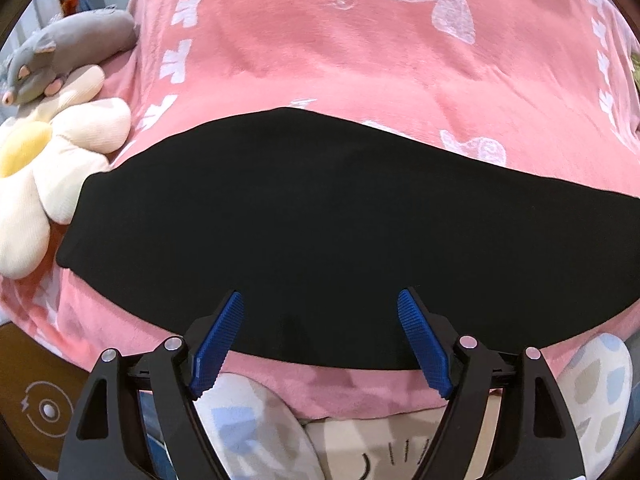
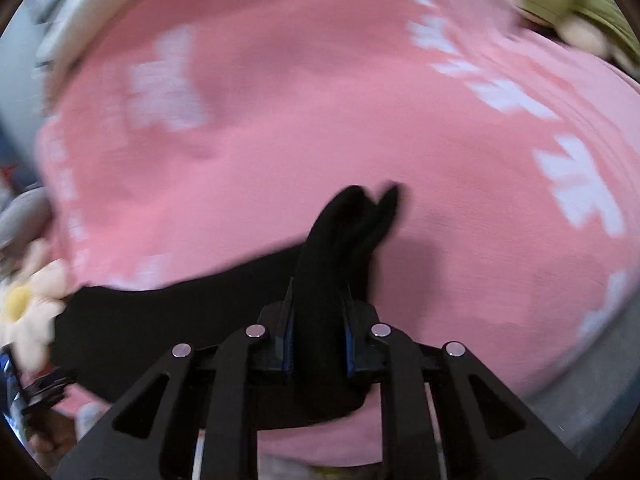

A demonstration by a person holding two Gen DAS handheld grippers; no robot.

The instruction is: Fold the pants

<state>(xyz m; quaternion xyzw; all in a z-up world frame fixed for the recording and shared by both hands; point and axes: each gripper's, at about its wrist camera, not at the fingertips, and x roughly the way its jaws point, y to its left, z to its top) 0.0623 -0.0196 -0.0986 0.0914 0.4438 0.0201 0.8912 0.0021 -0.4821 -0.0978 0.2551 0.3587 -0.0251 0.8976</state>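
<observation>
Black pants [image 1: 320, 232] lie flat as a long band across the middle of the left wrist view, on a fuzzy pink blanket [image 1: 320, 48] w/ white print; lots of bare blanket above, while a flower cushion [image 1: 44, 184] and grey plush mouse [image 1: 60, 56] crowd the left edge. Left gripper [image 1: 320, 336] gapes wide over the pants' near hem, ribbed blue pads holding nothing. Right gripper [image 2: 319, 332], bottom center of its blurred view, is clamped on a bunched-up fold of the pants.
</observation>
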